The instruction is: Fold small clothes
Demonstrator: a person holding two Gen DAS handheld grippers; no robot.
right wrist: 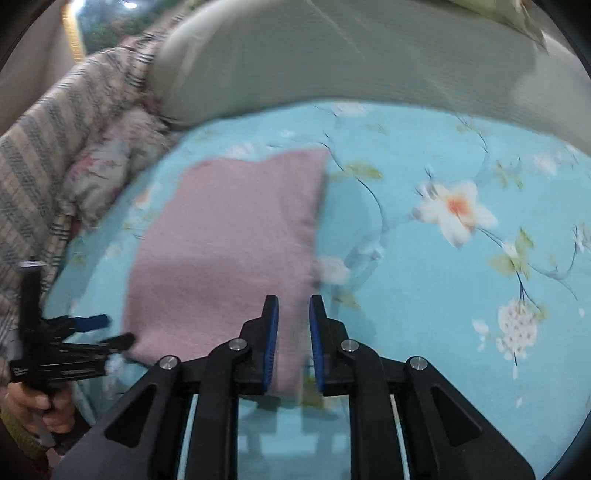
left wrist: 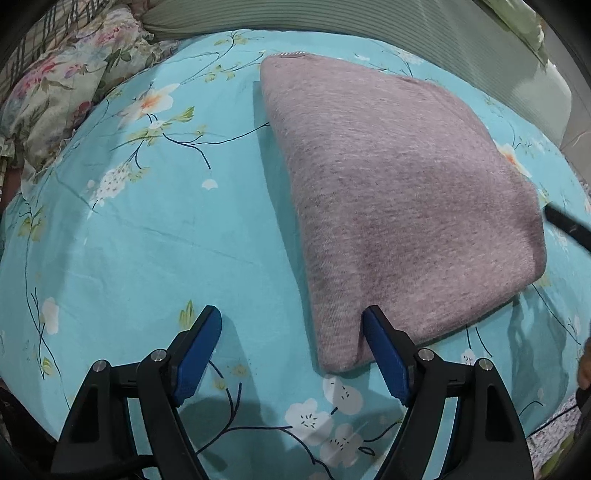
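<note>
A folded pink knit garment (left wrist: 399,192) lies flat on the turquoise flowered bedsheet (left wrist: 147,240). My left gripper (left wrist: 291,314) is open wide at the garment's near corner, its right pad against the cloth edge and its left pad over bare sheet. In the right wrist view the garment (right wrist: 229,240) is blurred. My right gripper (right wrist: 293,300) hovers over its near right corner with a narrow gap between the jaws; cloth shows through the gap and is not pinched. A hand (right wrist: 37,410) holds the left gripper (right wrist: 110,330) at the garment's other near corner.
A floral pillow (left wrist: 55,96) and plaid cloth (right wrist: 44,166) lie at the left of the bed. A green ribbed blanket (left wrist: 369,22) runs along the far side. The sheet's near right edge (left wrist: 554,417) drops off.
</note>
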